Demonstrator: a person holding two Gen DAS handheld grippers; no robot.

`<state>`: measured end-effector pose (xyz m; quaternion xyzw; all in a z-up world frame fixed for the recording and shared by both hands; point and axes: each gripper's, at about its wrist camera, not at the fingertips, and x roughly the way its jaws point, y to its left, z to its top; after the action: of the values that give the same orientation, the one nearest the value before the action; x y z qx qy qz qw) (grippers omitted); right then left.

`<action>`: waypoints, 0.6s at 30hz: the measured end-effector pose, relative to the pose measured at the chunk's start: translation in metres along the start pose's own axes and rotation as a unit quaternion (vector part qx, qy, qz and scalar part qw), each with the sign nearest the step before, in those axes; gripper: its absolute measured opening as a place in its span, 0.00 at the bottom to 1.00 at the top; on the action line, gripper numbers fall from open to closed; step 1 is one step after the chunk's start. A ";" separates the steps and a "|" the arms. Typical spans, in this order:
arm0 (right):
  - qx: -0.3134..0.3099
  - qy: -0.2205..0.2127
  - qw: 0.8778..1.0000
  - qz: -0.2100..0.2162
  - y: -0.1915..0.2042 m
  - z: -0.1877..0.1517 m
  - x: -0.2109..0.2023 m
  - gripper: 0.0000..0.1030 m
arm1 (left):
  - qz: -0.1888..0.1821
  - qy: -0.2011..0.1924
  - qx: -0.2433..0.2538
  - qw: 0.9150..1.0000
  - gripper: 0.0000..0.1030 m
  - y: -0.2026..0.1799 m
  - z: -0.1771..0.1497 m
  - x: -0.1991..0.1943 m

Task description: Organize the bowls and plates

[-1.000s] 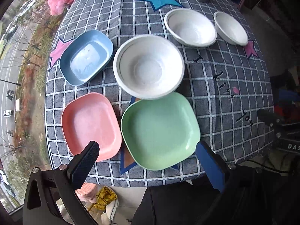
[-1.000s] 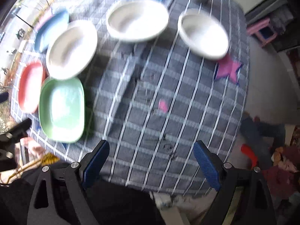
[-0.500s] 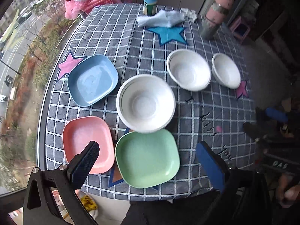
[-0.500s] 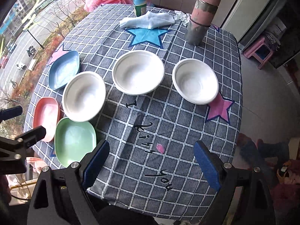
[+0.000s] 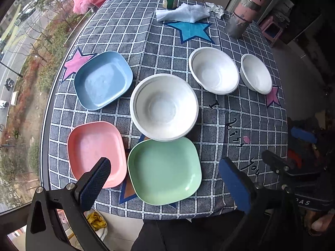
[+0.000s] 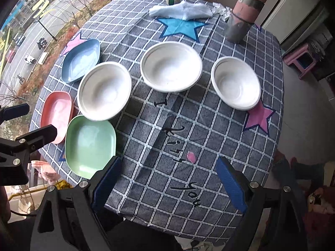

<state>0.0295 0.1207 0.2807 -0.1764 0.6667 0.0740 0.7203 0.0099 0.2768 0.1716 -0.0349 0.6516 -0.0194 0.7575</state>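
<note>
Both tools held above the near table edge, nothing gripped. Left gripper (image 5: 165, 179) spread wide and empty, poised over the glossy green square plastic plate (image 5: 164, 170), which lies directly ahead between its fingers. Salmon-pink square plate (image 5: 96, 151) just beyond the left finger; pale blue square plate (image 5: 103, 79) farther out on that side. Largest white round bowl (image 5: 164, 106) straight ahead past the green plate, rim touching or overlapping it. Right gripper (image 6: 168, 179) likewise fully parted and empty, over bare checked grey tablecloth (image 6: 188, 125). Mid-sized white bowl (image 6: 170, 65) ahead of it; smallest white bowl (image 6: 235, 85) ahead and to the right. All six pieces lying singly, none stacked: sorting judged not yet begun. Wide stance presumably set for taking a plate rim.
</note>
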 end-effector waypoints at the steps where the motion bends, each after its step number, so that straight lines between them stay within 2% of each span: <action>1: 0.000 0.000 1.000 0.000 0.000 0.000 0.000 0.89 | 0.000 0.000 0.001 1.000 1.00 0.000 0.000 0.000; 8: -0.019 -0.005 1.000 0.000 0.012 -0.003 -0.001 0.89 | 0.010 0.003 0.025 1.000 1.00 -0.007 -0.004 0.002; 11: -0.026 -0.002 1.000 0.001 0.016 -0.004 0.000 0.89 | 0.003 0.012 0.027 1.000 1.00 -0.006 -0.006 0.005; 18: -0.021 -0.006 1.000 0.003 0.016 -0.006 -0.003 0.89 | 0.008 0.005 0.022 1.000 1.00 -0.003 -0.010 0.000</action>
<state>0.0185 0.1344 0.2809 -0.1888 0.6614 0.0914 0.7201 0.0003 0.2738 0.1702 -0.0129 0.6551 -0.0284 0.7549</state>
